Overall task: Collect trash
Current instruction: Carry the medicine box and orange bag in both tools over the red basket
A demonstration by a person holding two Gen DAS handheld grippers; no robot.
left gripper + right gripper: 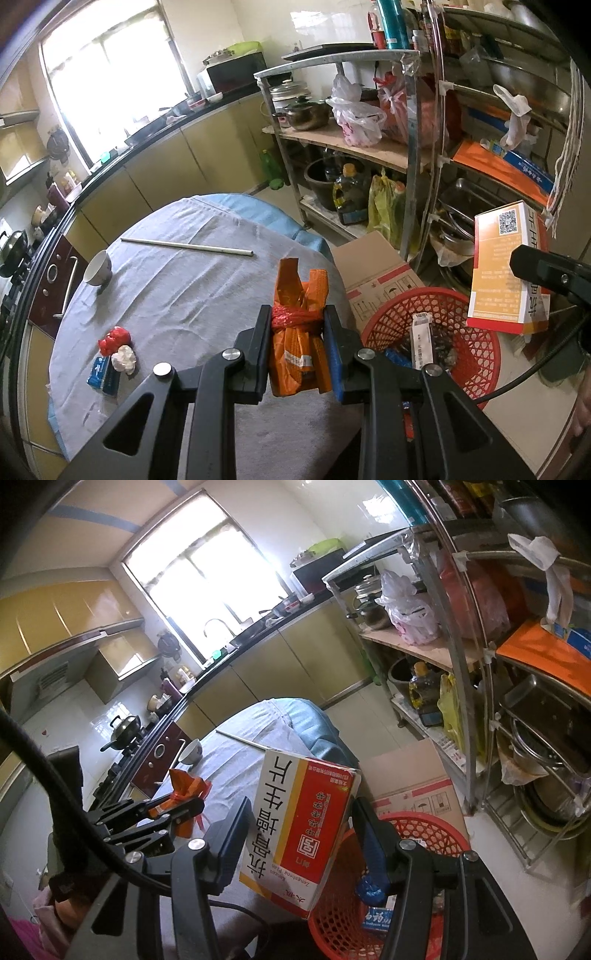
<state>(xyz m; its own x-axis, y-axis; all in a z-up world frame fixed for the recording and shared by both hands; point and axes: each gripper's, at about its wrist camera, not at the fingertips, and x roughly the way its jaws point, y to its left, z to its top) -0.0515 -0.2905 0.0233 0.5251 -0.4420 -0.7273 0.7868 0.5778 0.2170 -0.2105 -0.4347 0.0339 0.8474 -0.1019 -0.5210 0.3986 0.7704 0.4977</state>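
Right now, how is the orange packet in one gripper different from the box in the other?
The orange packet is soft and crumpled, tied with a red band; the medicine box is stiff and flat-sided. The packet is plain orange; the box is white, red and yellow with big printed characters. The left gripper holds the packet over the table; the right gripper holds the box beside the red basket. Both are gripped and lifted.

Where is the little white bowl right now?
In the left wrist view the white bowl stands on the left side of the grey-clothed table, near the long white stick and far from the red basket.
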